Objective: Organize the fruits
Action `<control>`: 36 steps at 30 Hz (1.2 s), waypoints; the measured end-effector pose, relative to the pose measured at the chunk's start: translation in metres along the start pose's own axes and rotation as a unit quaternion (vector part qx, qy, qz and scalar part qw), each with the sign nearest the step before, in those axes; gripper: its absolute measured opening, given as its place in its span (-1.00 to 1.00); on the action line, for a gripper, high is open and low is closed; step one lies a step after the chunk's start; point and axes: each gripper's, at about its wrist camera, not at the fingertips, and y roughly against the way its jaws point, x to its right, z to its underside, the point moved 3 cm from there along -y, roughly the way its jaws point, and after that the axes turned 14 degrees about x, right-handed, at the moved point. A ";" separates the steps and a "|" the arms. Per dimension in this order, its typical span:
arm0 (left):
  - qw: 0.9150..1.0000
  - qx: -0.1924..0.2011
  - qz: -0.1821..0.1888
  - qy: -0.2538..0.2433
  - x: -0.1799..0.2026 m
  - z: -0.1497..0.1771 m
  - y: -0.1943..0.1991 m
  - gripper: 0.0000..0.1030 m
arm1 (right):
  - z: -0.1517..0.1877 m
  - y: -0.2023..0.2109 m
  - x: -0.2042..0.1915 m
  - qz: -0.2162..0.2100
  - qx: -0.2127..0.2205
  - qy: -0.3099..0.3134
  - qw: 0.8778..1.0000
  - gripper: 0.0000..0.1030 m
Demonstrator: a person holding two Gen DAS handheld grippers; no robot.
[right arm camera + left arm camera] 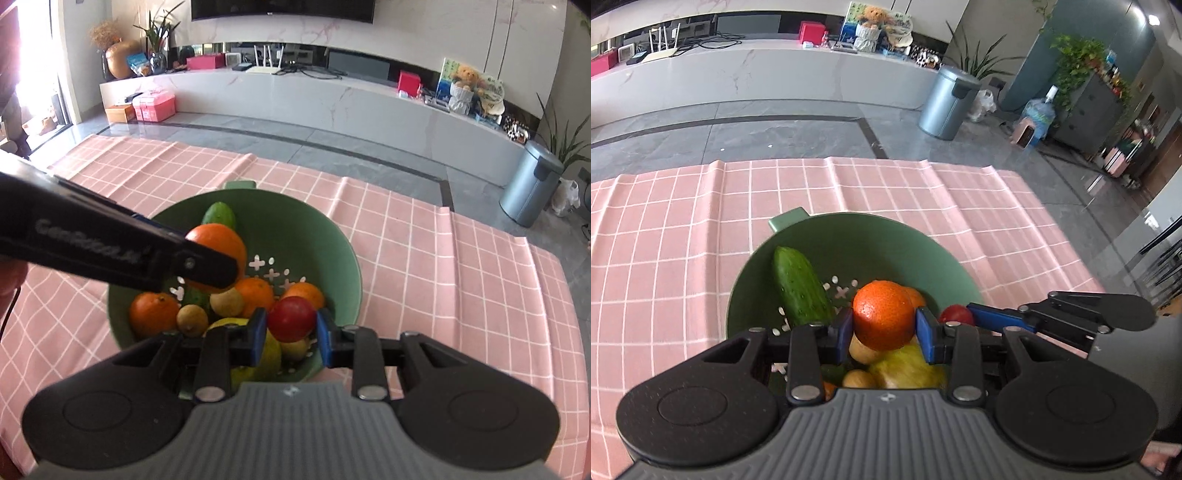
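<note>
Between my left gripper's (884,334) blue pads I hold an orange (883,314); my right gripper (291,334) clamps a red tomato (291,318). Both hang above the green colander (347,258), where a cucumber (799,291) lies, on the pink checked cloth (443,277).

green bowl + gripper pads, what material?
Green bowl: looks like matte moulded plastic, with an even colour, cut-out drain holes and a moulded tab handle. Blue pads on the left gripper: probably rubber or soft plastic, dull and smooth; the look leaves it open.
</note>
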 end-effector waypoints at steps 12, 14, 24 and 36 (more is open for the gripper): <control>0.999 -0.021 -0.030 -0.028 -0.004 0.003 -0.031 -0.21 | 0.005 -0.029 -0.001 0.001 -0.024 0.008 1.000 -0.52; 0.999 -0.019 -0.030 -0.035 -0.003 0.004 -0.031 -0.21 | 0.005 -0.030 -0.001 0.000 -0.026 0.007 1.000 -0.52; 0.999 0.001 -0.024 -0.039 0.005 0.003 -0.017 0.07 | 0.003 -0.024 -0.001 0.002 -0.020 -0.002 1.000 -0.41; 0.994 0.084 -0.048 -0.053 0.016 -0.024 0.063 0.10 | -0.031 0.043 -0.012 0.008 0.049 -0.003 0.999 -0.05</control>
